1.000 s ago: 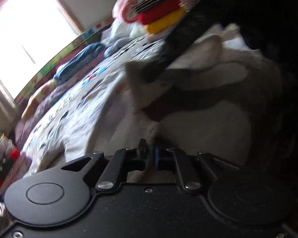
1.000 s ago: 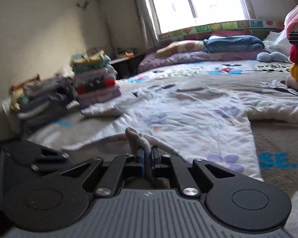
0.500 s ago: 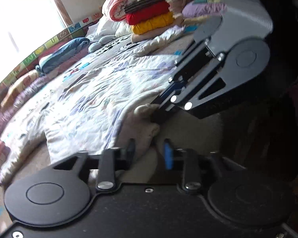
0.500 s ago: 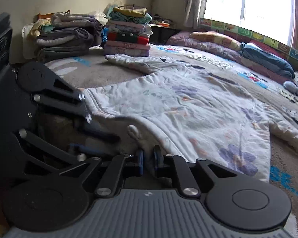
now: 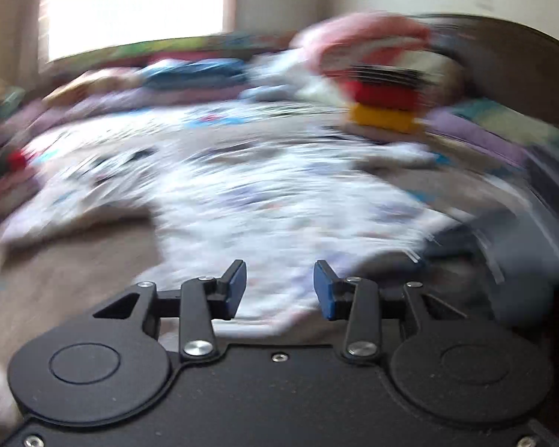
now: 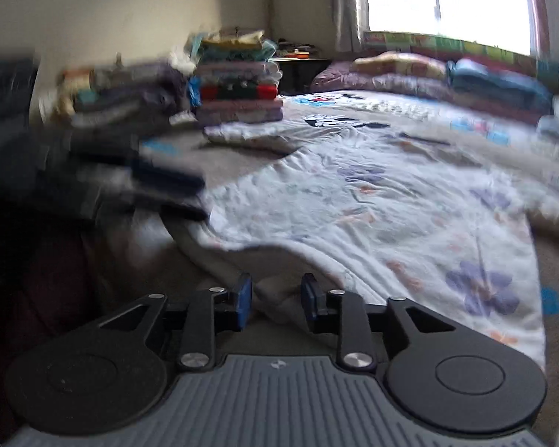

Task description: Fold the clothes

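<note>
A white padded garment with a flower print [image 6: 384, 201] lies spread flat on the tan bed cover; it also shows, blurred, in the left wrist view [image 5: 279, 208]. My left gripper [image 5: 279, 285] is open and empty just above the garment's near hem. My right gripper [image 6: 275, 296] is open and empty at the near edge of the garment. The left gripper appears as a dark blur [image 6: 160, 186] at the left of the right wrist view. The right gripper shows as a grey blur [image 5: 521, 253] at the right of the left wrist view.
Stacks of folded clothes [image 6: 238, 85] stand at the far left corner of the bed. Another pile with red and yellow items [image 5: 384, 100] sits at the far right. Pillows and rolled bedding [image 6: 447, 74] line the window side. A tan cover [image 5: 74, 268] surrounds the garment.
Both grippers were shut on the garment's hem a second ago and have let it go. Both now stand open and have drawn apart, and the garment lies flat. Both cameras are swinging.
</note>
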The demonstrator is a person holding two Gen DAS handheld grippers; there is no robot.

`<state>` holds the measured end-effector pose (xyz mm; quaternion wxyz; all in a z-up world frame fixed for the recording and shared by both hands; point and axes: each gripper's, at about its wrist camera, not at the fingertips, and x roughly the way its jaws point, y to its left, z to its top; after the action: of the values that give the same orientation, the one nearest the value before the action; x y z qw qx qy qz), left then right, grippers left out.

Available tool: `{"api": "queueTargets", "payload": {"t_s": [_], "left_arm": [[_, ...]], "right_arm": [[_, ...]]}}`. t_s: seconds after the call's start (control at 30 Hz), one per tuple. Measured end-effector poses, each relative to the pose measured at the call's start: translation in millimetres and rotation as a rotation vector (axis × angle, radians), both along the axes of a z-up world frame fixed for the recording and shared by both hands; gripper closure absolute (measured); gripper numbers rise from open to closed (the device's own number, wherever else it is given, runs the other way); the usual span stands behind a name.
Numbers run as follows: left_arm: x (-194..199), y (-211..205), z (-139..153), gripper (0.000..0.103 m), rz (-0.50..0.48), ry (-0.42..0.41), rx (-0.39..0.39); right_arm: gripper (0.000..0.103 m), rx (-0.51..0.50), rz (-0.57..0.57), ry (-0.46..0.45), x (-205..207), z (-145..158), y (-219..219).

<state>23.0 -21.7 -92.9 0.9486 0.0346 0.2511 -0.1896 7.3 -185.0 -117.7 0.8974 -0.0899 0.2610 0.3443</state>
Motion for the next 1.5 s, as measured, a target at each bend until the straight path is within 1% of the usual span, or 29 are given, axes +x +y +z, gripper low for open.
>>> {"api": "queueTargets", "payload": {"t_s": [0.03, 0.07, 0.1, 0.2, 0.23, 0.3, 0.4, 0.43, 0.5, 0.53, 0.57, 0.6, 0.63, 0.67, 0.77, 0.83, 0.9, 0.93, 1.0, 1.03, 1.07, 1.1, 1.17, 1.2, 1.23, 1.33, 1.43, 1.47, 1.5], "left_arm": [[1.3, 2.2, -0.2, 0.065, 0.026, 0.008, -0.003], [2.5, 4.4, -0.4, 0.065, 0.051, 0.015, -0.005], [3.8, 6.6, -0.6, 0.065, 0.077, 0.023, -0.008], [7.5, 13.3, -1.2, 0.066, 0.154, 0.045, -0.016], [5.9, 14.6, -0.5, 0.066, 0.157, 0.037, -0.017], [1.0, 16.8, 1.2, 0.066, 0.15, 0.013, -0.017], [0.8, 10.3, 1.2, 0.065, 0.105, -0.02, -0.001], [3.4, 7.0, -0.6, 0.065, 0.095, -0.011, 0.007], [10.2, 0.8, -4.8, 0.065, 0.074, 0.014, 0.022], [13.6, -2.3, -6.9, 0.065, 0.063, 0.027, 0.029], [18.6, -5.6, -11.9, 0.065, 0.065, 0.069, 0.058], [24.6, -6.7, -19.6, 0.064, 0.086, 0.121, 0.094], [30.8, -7.3, -27.9, 0.064, 0.112, 0.174, 0.131], [31.1, -7.1, -28.9, 0.064, 0.114, 0.177, 0.137], [27.3, -0.1, -22.9, 0.065, 0.117, 0.149, 0.088], [24.8, 4.9, -18.7, 0.065, 0.119, 0.131, 0.053], [23.5, 11.0, -11.6, 0.066, 0.128, 0.097, -0.015], [24.3, 13.6, -11.3, 0.066, 0.133, 0.101, -0.048], [39.4, 15.4, -23.4, 0.062, 0.18, 0.222, -0.04], [44.7, 14.1, -27.9, 0.062, 0.189, 0.256, -0.036], [46.5, 13.4, -27.4, 0.062, 0.191, 0.261, -0.04], [45.8, 12.6, -23.0, 0.063, 0.189, 0.252, -0.043], [38.5, 13.2, -13.9, 0.063, 0.183, 0.18, -0.078], [38.7, 13.4, -14.1, 0.063, 0.186, 0.177, -0.083], [39.9, 13.5, -15.6, 0.062, 0.191, 0.184, -0.084], [43.9, 13.7, -22.1, 0.061, 0.208, 0.212, -0.079], [39.0, 6.3, -15.4, 0.061, 0.193, 0.152, -0.07], [38.2, 4.4, -14.8, 0.059, 0.194, 0.138, -0.074], [37.8, 2.6, -14.8, 0.057, 0.196, 0.126, -0.079]], "right_arm": [[0.066, -0.08, 0.018, -0.033, -3.9, -6.4, 10.1], [0.065, -0.161, 0.036, -0.065, -7.7, -12.9, 20.3], [0.065, -0.183, 0.036, -0.096, -12.0, -14.3, 23.5], [0.065, -0.145, 0.035, -0.082, -14.6, -5.5, 16.4], [0.065, -0.133, 0.035, -0.077, -15.5, -2.6, 14.0], [0.068, -0.134, 0.085, -0.106, -28.2, 7.6, 9.3], [0.069, -0.047, 0.081, -0.163, -39.5, 26.1, -4.3], [0.069, -0.018, 0.079, -0.182, -43.2, 32.3, -8.9], [0.069, 0.013, 0.005, -0.243, -39.4, 36.0, -12.0], [0.068, -0.008, -0.047, -0.267, -33.7, 32.8, -9.3], [0.065, -0.023, -0.093, -0.28, -27.8, 27.4, -7.8], [0.065, -0.01, -0.101, -0.256, -19.8, 21.1, -8.5], [0.065, -0.011, -0.076, -0.178, -9.0, 12.1, -7.5], [0.065, -0.082, -0.03, -0.036, 3.9, -3.3, -1.1], [0.066, -0.088, -0.028, -0.021, 0.0, -2.4, -4.5], [0.066, -0.134, -0.012, -0.08, -10.5, 2.0, -0.5], [0.067, -0.101, 0.01, -0.139, -16.2, 4.6, 2.5], [0.066, -0.092, 0.013, -0.177, -16.7, 5.4, 6.8], [0.062, -0.074, 0.019, -0.252, -17.6, 7.1, 15.5], [0.053, -0.064, 0.023, -0.29, -18.1, 7.9, 19.8], [0.045, -0.095, 0.029, -0.18, -4.6, -3.3, 26.7], [0.044, -0.126, 0.035, -0.069, 8.8, -14.5, 33.5], [0.043, -0.127, 0.037, -0.079, 7.8, -16.4, 31.8], [0.043, -0.127, 0.038, -0.085, 7.3, -17.4, 30.9], [0.047, -0.128, 0.04, -0.09, 6.8, -18.3, 30.1], [0.057, -0.054, 0.026, -0.13, -4.2, -4.5, 14.4], [0.057, 0.056, -0.113, -0.196, -3.6, 13.9, -24.0], [0.057, 0.092, -0.16, -0.217, -3.5, 20.0, -36.7], [0.057, 0.125, -0.235, -0.195, 4.2, 18.1, -52.0]]}}
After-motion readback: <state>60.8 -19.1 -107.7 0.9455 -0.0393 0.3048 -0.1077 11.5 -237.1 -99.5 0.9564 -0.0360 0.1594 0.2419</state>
